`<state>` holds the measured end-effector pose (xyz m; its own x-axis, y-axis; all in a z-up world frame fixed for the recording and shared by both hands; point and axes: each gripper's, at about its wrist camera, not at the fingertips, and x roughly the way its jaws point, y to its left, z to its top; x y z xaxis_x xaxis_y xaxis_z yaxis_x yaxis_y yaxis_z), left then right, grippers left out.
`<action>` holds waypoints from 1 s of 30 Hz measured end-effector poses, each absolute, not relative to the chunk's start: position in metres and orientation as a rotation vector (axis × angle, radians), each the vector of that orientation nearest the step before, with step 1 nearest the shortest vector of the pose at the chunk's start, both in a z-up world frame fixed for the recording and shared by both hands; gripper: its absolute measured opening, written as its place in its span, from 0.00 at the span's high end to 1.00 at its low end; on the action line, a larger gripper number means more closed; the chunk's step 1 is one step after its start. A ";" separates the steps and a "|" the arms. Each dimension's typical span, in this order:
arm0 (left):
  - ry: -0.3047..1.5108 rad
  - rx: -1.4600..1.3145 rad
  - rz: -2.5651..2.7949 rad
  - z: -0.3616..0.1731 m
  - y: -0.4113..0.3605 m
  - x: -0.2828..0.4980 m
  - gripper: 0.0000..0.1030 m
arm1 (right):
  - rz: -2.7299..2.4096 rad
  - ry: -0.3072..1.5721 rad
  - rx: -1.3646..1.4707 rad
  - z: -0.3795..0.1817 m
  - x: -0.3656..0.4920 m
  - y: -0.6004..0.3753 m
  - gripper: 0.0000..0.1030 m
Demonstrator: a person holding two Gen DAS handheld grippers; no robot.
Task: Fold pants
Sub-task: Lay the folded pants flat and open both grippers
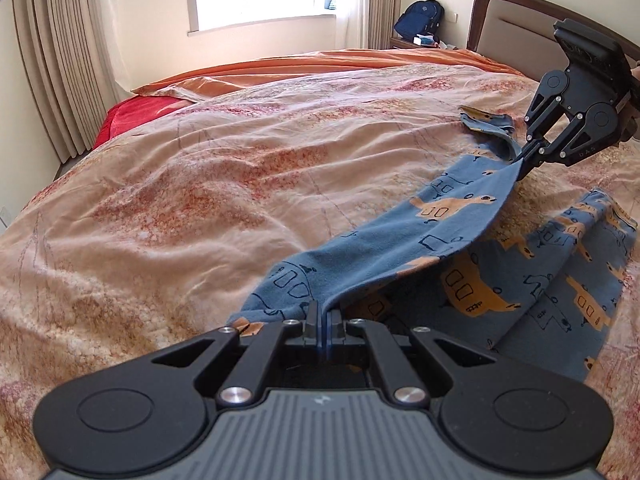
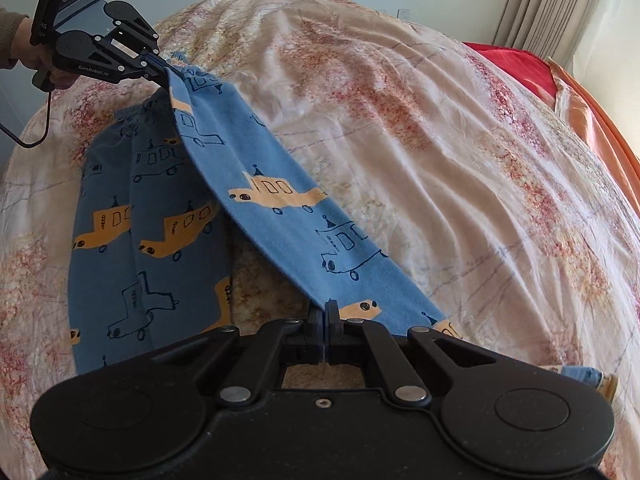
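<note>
Blue pants (image 1: 452, 208) printed with orange cars lie on a bed. One leg is raised and stretched taut between both grippers. At the bottom of the left wrist view, my left gripper (image 1: 323, 318) is shut on one end of that leg. My right gripper (image 1: 522, 162) pinches the other end at the upper right. In the right wrist view the raised leg of the pants (image 2: 280, 216) runs from my right gripper (image 2: 325, 312) up to my left gripper (image 2: 166, 72), which a hand (image 2: 24, 48) holds. The other leg (image 2: 132, 248) rests flat on the cover underneath.
A wrinkled peach and red bedspread (image 1: 200, 200) covers the whole bed. A red blanket (image 1: 132, 116) and orange sheet (image 1: 320, 60) lie at the far side. A wooden headboard (image 1: 512, 20), a blue backpack (image 1: 420, 18) on a nightstand and curtains (image 1: 60, 80) stand beyond.
</note>
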<state>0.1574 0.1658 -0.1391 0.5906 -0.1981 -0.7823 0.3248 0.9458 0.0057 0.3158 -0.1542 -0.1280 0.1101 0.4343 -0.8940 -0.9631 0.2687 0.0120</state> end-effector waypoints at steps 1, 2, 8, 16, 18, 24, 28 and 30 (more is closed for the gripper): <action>0.884 0.163 -0.317 -0.136 0.163 0.153 0.99 | 1.160 0.953 -0.700 -0.128 0.312 -0.155 1.00; 0.876 0.165 -0.328 -0.133 0.162 0.149 0.99 | 1.160 0.955 -0.692 -0.126 0.307 -0.156 1.00; 0.847 0.190 -0.372 -0.112 0.156 0.118 0.99 | 1.174 0.934 -0.662 -0.099 0.273 -0.169 1.00; 0.904 0.207 -0.408 -0.130 0.152 0.087 0.99 | 1.178 1.006 -0.621 -0.106 0.225 -0.181 1.00; 0.911 0.179 -0.395 -0.135 0.155 0.084 0.99 | 1.173 1.027 -0.597 -0.110 0.218 -0.187 1.00; 0.955 0.271 -0.391 -0.159 0.142 0.084 0.99 | 1.149 1.055 -0.592 -0.133 0.208 -0.185 1.00; 0.967 0.299 -0.404 -0.167 0.134 0.086 0.98 | 1.142 1.071 -0.615 -0.149 0.209 -0.178 1.00; 0.970 0.321 -0.410 -0.169 0.131 0.087 0.97 | 1.139 1.082 -0.621 -0.154 0.209 -0.177 1.00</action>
